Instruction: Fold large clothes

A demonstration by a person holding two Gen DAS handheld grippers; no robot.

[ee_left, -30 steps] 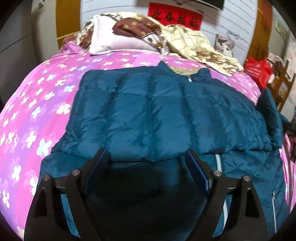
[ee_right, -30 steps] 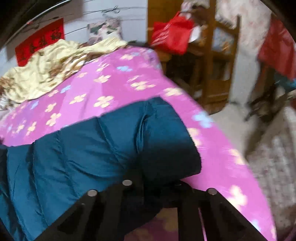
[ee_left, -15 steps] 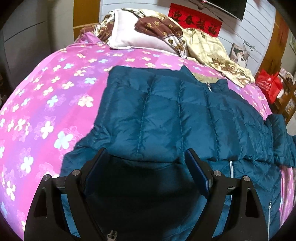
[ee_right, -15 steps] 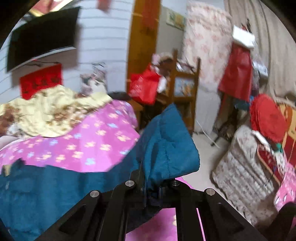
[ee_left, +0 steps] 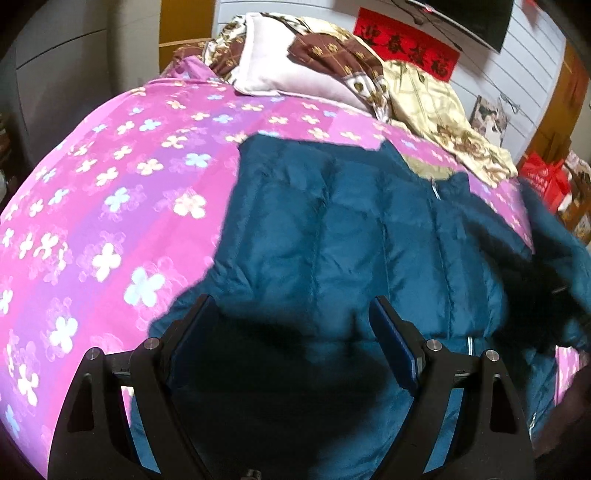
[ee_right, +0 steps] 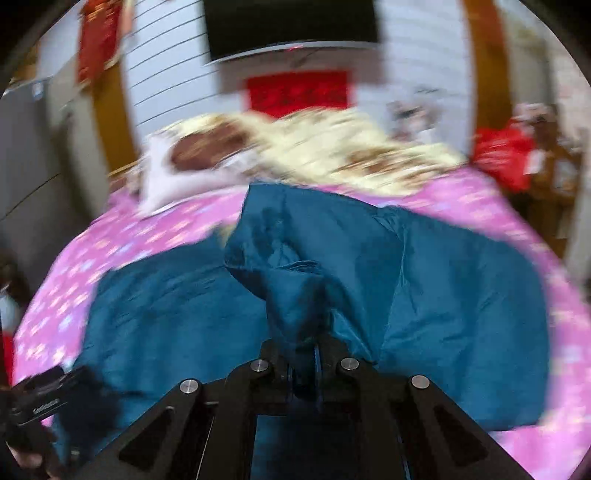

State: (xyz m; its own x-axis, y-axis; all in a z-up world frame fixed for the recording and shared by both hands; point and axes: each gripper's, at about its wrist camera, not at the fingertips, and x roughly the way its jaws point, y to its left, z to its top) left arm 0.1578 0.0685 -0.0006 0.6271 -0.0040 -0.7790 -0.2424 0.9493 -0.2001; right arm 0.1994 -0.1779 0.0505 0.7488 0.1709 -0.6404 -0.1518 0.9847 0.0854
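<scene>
Jacket [ee_left: 332, 229] fabric, a teal quilted puffer with a slight sheen, is pinched between the closed jaws of my right gripper [ee_right: 303, 373]; the part I hold rises from the jaws as a crumpled, puffy fold above the rest of the garment. My left gripper [ee_left: 291, 332] stands wide apart, its blue-faced pads empty, over the dark near edge of the jacket; I cannot tell whether it touches the cloth. The jacket lies spread across the bed, its stitched channels running lengthwise, with a silver zipper [ee_left: 436, 192] down the front and a tan lining showing at the collar. Under it is a smooth pink bedspread [ee_left: 110, 206] printed with pale flowers. Beyond the collar, at the head of the bed, rest a plump white pillow [ee_left: 280, 74] and a rumpled cream and brown patterned quilt [ee_left: 424, 96]. On the white panelled wall behind hang a red banner [ee_left: 406, 51] with dark characters and a dark screen [ee_right: 291, 26].
</scene>
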